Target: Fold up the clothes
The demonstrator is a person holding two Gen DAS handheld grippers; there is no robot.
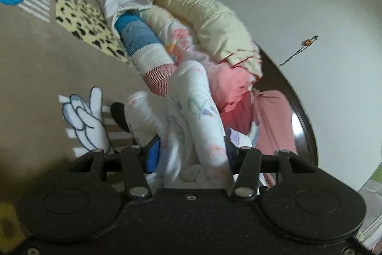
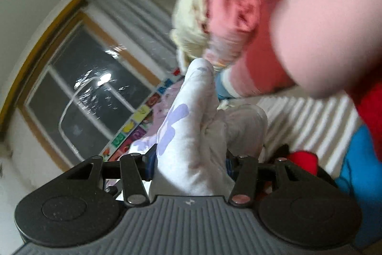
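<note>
A white garment with pastel prints (image 1: 195, 116) is bunched between the blue pads of my left gripper (image 1: 192, 154), which is shut on it. The cloth rises in two folds in front of the camera. In the right wrist view the same white printed garment (image 2: 191, 126) fills the jaws of my right gripper (image 2: 189, 161), also shut on it, with a thick fold standing up between the fingers. Behind it lies a heap of clothes: a cream piece (image 1: 210, 18), a pink piece (image 1: 234, 92) and a blue, white and red striped piece (image 1: 143, 44).
The clothes lie on a tan blanket (image 1: 35, 59) with cartoon prints. A dark curved headboard (image 1: 298, 106) and a white wall (image 1: 310, 4) are to the right. The right wrist view shows a window (image 2: 90, 97), a curtain (image 2: 133, 13) and a blurred pink shape (image 2: 322, 35) close to the lens.
</note>
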